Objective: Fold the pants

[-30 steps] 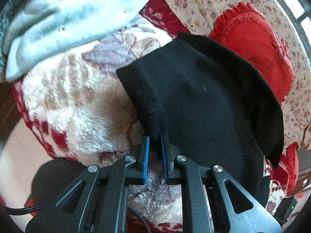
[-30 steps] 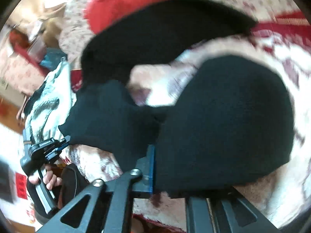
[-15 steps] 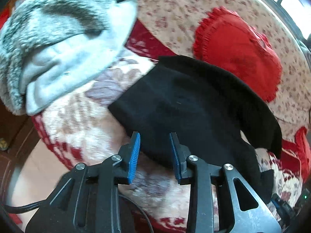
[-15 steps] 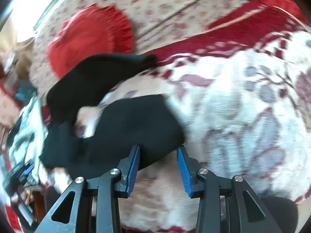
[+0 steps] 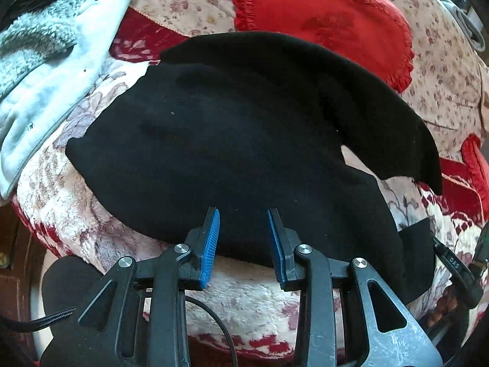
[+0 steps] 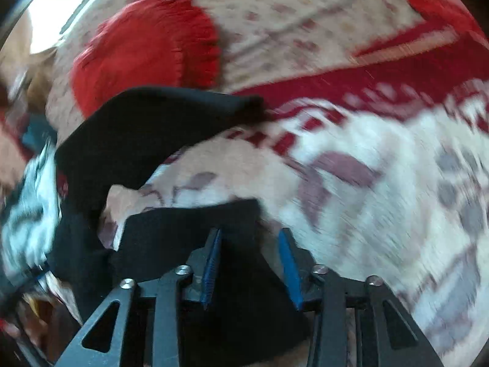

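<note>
The black pants (image 5: 232, 140) lie folded over on a fluffy white and red floral blanket (image 5: 61, 202). One leg end (image 5: 397, 128) sticks out to the right past the fold. My left gripper (image 5: 243, 217) is open, its blue pads just above the pants' near edge. In the right wrist view, which is blurred, the pants (image 6: 171, 238) lie at the left, with one black leg (image 6: 146, 128) reaching toward the back. My right gripper (image 6: 249, 238) is open over a corner of the black fabric, holding nothing.
A grey and white fleece garment (image 5: 45, 52) lies at the far left. A red heart-shaped frilled cushion (image 5: 321, 21) leans on the floral sofa back (image 5: 195, 0) behind the pants. The blanket's front edge drops off near the left gripper.
Both grippers have let go of the pants and opened. The lifted fabric now lies folded flat on the blanket. Both grippers have pulled back toward the near edge.
</note>
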